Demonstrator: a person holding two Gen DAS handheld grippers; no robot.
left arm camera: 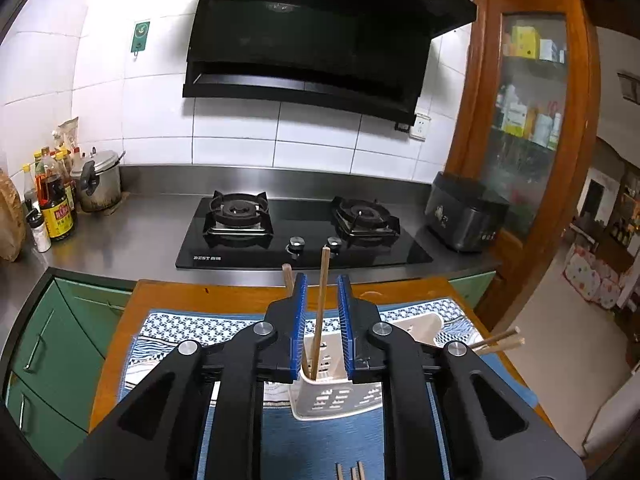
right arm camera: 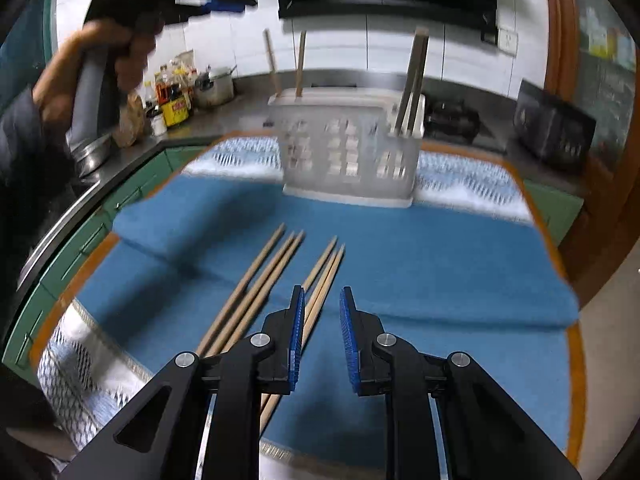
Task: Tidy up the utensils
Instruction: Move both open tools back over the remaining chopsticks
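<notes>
Five loose chopsticks (right arm camera: 256, 292) lie on the blue mat (right arm camera: 420, 264) just ahead of the right gripper (right arm camera: 322, 300), fanned out to the left of its jaws; the two nearest run under its left finger, and none sits in the gap. Its blue pads stand apart with only mat showing between them. Farther ahead of this gripper stands the white slotted utensil holder (right arm camera: 348, 156), with two chopsticks upright at its left end and a pair leaning at its right end.

From the left wrist camera, the left gripper (left arm camera: 322, 284) hovers above that same holder (left arm camera: 336, 400), its jaws slightly parted. One chopstick (left arm camera: 321, 312) rises out of the holder straight through the gap between the pads, its tip above the fingertips; it appears clear of both pads. Another chopstick tip (left arm camera: 287, 278) shows just outside the left finger. Off to the right of this gripper, two more chopstick ends (left arm camera: 500, 342) poke out past its arm.

A person's hand (right arm camera: 100, 64) grips the left tool's handle, seen blurred at the upper left of the right wrist view.
</notes>
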